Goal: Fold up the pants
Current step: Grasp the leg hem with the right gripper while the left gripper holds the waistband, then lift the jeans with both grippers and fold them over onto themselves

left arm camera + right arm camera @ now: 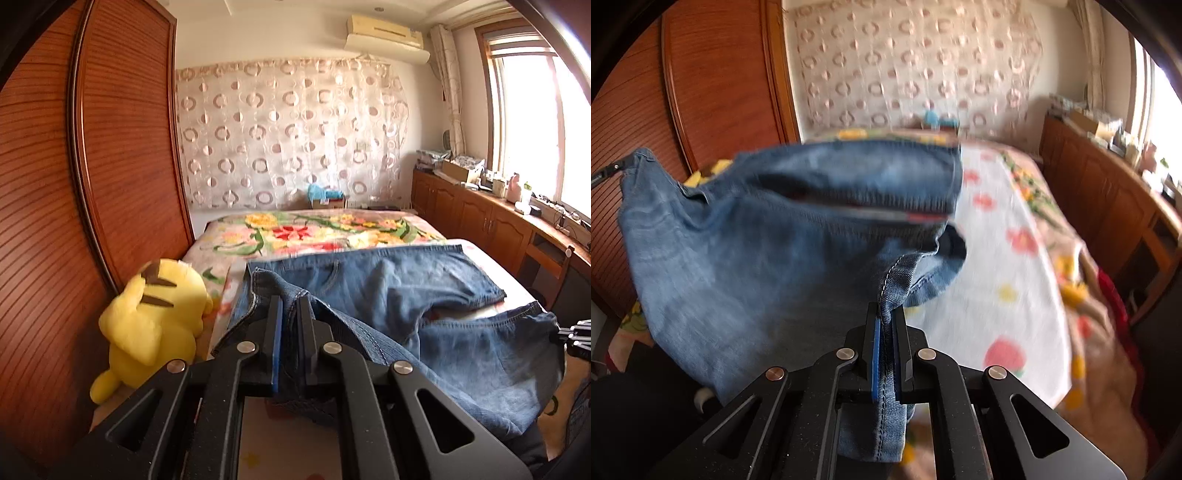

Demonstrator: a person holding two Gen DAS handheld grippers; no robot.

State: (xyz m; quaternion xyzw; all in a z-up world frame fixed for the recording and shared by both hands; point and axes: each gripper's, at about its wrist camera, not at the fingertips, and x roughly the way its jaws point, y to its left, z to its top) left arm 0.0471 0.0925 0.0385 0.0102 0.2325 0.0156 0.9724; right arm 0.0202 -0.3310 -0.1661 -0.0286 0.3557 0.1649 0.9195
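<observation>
We find the left gripper (290, 306) and right gripper (886, 317) each clamped on a hem of the pants (746, 236), lifting them above the bed (997, 266) to fold.

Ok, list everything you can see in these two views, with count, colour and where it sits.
Jeans: one, blue denim, partly lifted over the bed.
Bed: one, floral blanket, centre of room.
Plush toy: one, yellow, between bed and wardrobe.
Wardrobe: one, reddish-brown wood, left side.
Curtain: one, pale with ring pattern, far wall.
Air conditioner: one, cream, high on far wall.
Cabinets: a row, brown wood, under the window.
Left gripper: black, shut on jeans.
Right gripper: black, shut on jeans seam.
</observation>
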